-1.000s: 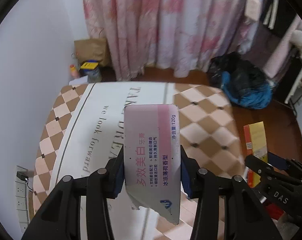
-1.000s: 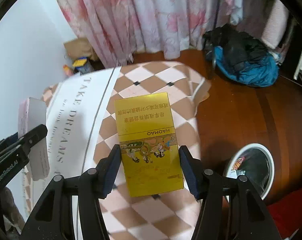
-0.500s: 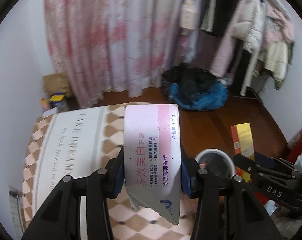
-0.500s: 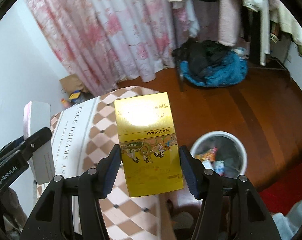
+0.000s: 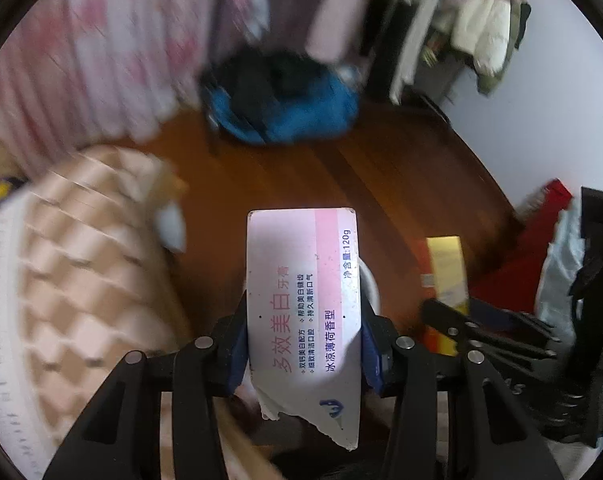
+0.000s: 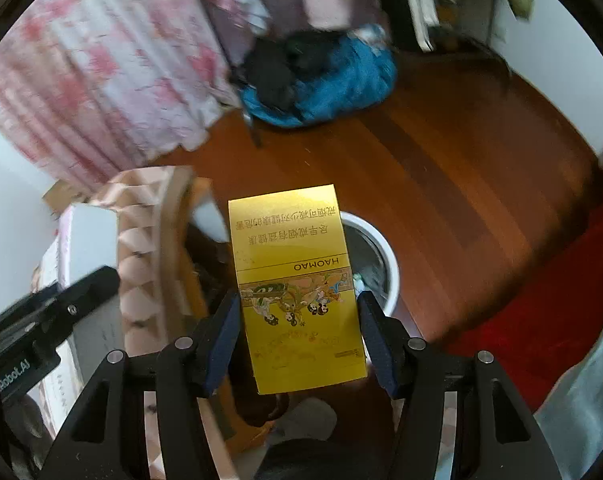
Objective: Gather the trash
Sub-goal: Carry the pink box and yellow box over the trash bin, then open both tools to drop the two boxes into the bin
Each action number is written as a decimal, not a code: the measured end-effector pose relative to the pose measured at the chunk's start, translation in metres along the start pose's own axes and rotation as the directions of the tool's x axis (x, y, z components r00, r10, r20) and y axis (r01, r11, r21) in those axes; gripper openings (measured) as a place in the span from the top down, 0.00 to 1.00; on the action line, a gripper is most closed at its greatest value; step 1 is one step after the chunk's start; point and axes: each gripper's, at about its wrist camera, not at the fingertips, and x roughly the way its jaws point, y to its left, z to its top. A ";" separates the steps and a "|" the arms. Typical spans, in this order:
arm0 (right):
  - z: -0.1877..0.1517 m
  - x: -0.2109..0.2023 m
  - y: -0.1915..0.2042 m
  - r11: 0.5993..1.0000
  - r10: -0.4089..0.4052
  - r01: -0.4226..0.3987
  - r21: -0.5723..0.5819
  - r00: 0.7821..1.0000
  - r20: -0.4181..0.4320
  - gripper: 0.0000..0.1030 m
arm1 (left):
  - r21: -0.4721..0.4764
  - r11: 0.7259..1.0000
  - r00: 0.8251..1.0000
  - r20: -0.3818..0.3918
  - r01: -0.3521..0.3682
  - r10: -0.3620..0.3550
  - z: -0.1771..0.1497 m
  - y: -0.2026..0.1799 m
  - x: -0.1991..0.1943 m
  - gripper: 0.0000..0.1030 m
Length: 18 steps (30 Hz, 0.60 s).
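My left gripper [image 5: 303, 344] is shut on a pink and white toothpaste box [image 5: 303, 300] with a torn lower end. My right gripper [image 6: 299, 332] is shut on a yellow HAOMAO box [image 6: 297, 288]. A white round trash bin [image 6: 381, 256] stands on the wooden floor just behind and right of the yellow box; in the left wrist view only its rim [image 5: 371, 284] shows behind the toothpaste box. The yellow box [image 5: 447, 268] and right gripper also show at the right of the left wrist view. The toothpaste box [image 6: 89, 240] shows at the left of the right wrist view.
A table with a checkered cloth [image 5: 81, 272] is at the left, its edge [image 6: 153, 248] near the bin. A blue and black bundle [image 6: 321, 80] lies on the wooden floor by pink curtains [image 6: 101, 80]. Red fabric [image 6: 549, 312] lies at the right. Clothes hang at the back.
Both grippers, still holding their boxes, have swung right from above the table to over the floor. The trash bin now lies directly behind both boxes.
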 end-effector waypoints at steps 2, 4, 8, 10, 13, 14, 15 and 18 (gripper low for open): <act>0.003 0.023 -0.018 0.999 -0.007 0.008 0.032 0.999 -0.034 0.42 | -0.022 0.999 0.997 -0.070 0.042 -0.044 0.008 -0.004 0.034 0.59; 0.005 0.051 -0.036 0.998 -0.014 0.019 0.062 0.997 -0.076 0.42 | -0.045 0.996 0.988 -0.126 0.082 -0.087 0.014 -0.006 0.063 0.58; 0.007 0.105 -0.066 0.991 -0.013 0.033 0.133 0.989 -0.150 0.42 | -0.128 0.984 0.963 -0.224 0.126 -0.153 0.018 -0.002 0.117 0.57; 0.008 0.130 -0.079 0.985 -0.009 0.041 0.168 0.983 -0.185 0.42 | -0.123 0.988 0.960 -0.253 0.090 -0.119 0.020 -0.004 0.135 0.53; 0.009 0.156 -0.090 0.978 0.008 0.038 0.206 0.976 -0.217 0.41 | -0.125 0.991 0.958 -0.274 0.057 -0.089 0.025 -0.003 0.153 0.18; 0.009 0.165 -0.092 0.977 0.011 0.039 0.211 0.973 -0.230 0.41 | -0.131 0.990 0.957 -0.278 0.050 -0.085 0.026 -0.002 0.158 0.11; 0.012 0.171 -0.090 0.976 0.011 0.041 0.213 0.971 -0.239 0.41 | -0.135 0.990 0.957 -0.279 0.041 -0.078 0.025 0.001 0.160 0.08; 0.013 0.189 -0.085 0.976 0.025 0.034 0.214 0.964 -0.264 0.41 | -0.143 0.990 0.960 -0.276 -0.006 -0.034 0.023 0.005 0.161 0.08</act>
